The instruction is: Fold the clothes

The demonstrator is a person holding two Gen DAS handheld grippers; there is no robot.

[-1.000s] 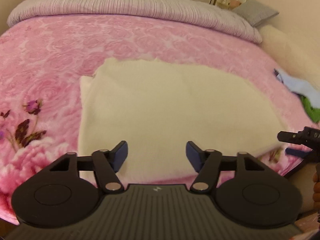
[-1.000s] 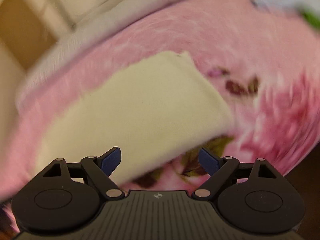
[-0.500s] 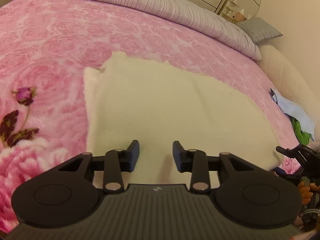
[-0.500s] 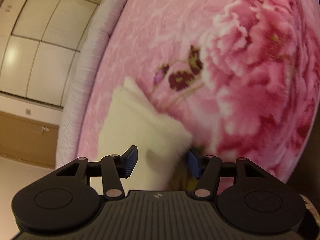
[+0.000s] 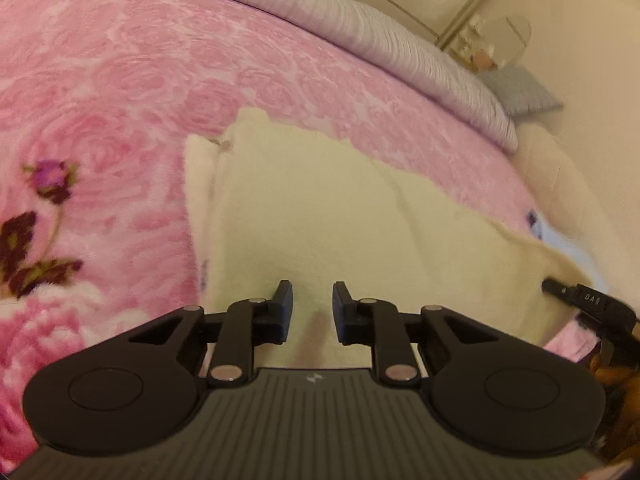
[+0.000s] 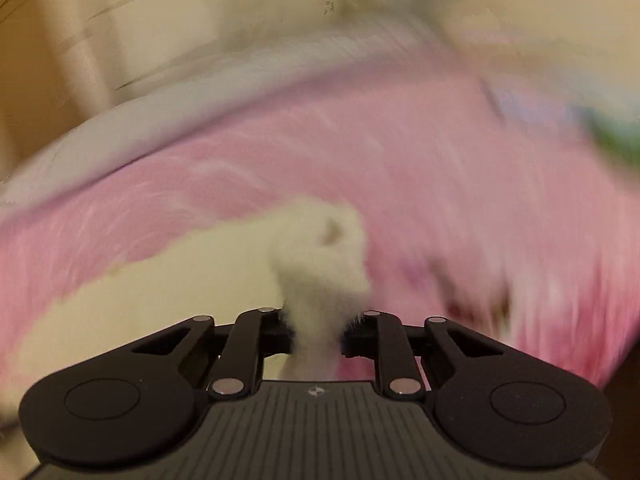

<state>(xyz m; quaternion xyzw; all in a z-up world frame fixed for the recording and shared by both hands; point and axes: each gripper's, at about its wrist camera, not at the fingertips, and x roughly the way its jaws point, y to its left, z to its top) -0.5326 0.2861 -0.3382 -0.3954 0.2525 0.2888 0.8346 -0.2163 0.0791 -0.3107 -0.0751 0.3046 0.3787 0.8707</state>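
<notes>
Cream fleece garment [image 5: 320, 216] lies on bed [image 5: 120, 80] near its front edge. Right gripper [image 6: 318, 336] clamped on bunched corner; left gripper [image 5: 308, 312] nearly together over hem. Soft, light, floppy; grip edges.

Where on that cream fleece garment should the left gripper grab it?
Probably the near hem of the cream fleece garment, approached low from the bed's front edge. That edge lies flat on the pink blanket, directly between the left gripper jaws, mirroring the corner the right gripper has pinched.
</notes>
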